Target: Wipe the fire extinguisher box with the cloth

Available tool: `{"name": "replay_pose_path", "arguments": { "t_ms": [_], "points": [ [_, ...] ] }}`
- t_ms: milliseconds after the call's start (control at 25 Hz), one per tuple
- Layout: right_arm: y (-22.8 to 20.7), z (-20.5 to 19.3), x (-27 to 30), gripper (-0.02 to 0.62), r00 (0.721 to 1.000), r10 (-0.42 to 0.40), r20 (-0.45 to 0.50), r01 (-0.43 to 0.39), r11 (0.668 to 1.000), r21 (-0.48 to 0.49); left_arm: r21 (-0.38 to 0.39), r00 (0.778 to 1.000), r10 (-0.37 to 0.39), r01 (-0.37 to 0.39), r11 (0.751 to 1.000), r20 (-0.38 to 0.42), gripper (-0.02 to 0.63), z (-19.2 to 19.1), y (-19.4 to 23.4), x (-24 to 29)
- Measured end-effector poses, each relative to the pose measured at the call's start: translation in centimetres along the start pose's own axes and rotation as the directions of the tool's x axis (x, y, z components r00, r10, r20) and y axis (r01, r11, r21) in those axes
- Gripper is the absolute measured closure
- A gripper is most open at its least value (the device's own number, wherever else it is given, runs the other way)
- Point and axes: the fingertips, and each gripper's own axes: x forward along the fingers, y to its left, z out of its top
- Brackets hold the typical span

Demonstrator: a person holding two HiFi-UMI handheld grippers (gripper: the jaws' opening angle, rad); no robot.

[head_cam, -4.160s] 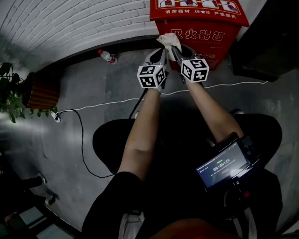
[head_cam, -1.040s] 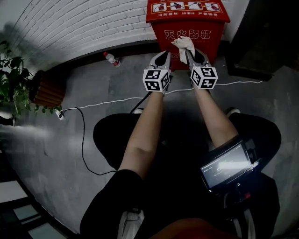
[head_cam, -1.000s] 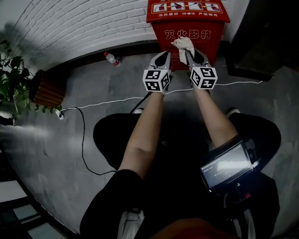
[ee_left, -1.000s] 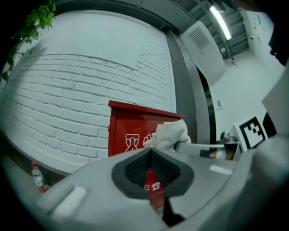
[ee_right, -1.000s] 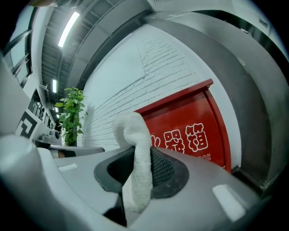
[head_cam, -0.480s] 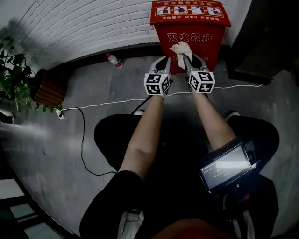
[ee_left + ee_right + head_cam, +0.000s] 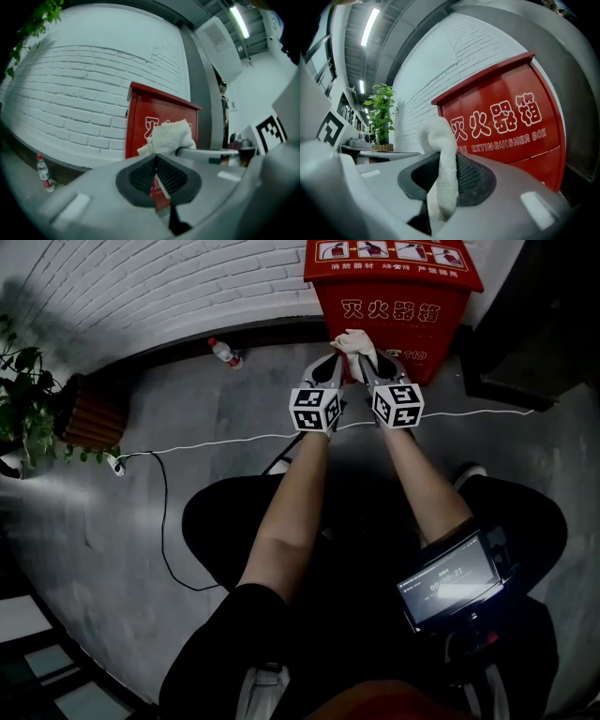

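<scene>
The red fire extinguisher box [image 7: 394, 296] stands against the white brick wall, its front printed with white characters. A bunched white cloth [image 7: 354, 341] sits at the lower left of that front; whether it touches the box I cannot tell. My right gripper [image 7: 362, 358] is shut on the cloth, which hangs down between its pads [image 7: 469, 174]. In the right gripper view the cloth [image 7: 440, 145] covers part of the box [image 7: 511, 122]. My left gripper [image 7: 335, 362] is shut just left of the cloth, with nothing in it. From the left gripper [image 7: 156, 157] I see the cloth [image 7: 168, 136] ahead against the box [image 7: 139, 123].
A plastic water bottle [image 7: 223, 352] lies at the wall's foot, left of the box. A white cable [image 7: 216, 441] crosses the grey floor. A potted plant [image 7: 23, 399] with a wooden planter [image 7: 89, 413] stands far left. A dark doorway [image 7: 539, 324] is right of the box.
The right gripper with the cloth has slid down and to the left on the box front. The two grippers have come closer together.
</scene>
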Motion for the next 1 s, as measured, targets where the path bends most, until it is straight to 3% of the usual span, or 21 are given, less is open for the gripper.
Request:
{"name": "replay_pose_path", "arguments": {
  "t_ms": [480, 1000],
  "points": [
    [-0.3, -6.9, 5.2, 0.503, 0.993, 0.055, -0.100, -0.053, 0.998, 0.028, -0.043, 0.997, 0.038, -0.041, 0.998, -0.070, 0.603, -5.1, 4.9, 3.1],
    [-3.7, -9.4, 8.4, 0.503, 0.994, -0.010, -0.106, 0.018, 0.997, 0.077, -0.056, 0.995, 0.002, -0.008, 0.998, -0.103, 0.603, -7.7, 6.2, 7.3]
  ]
}}
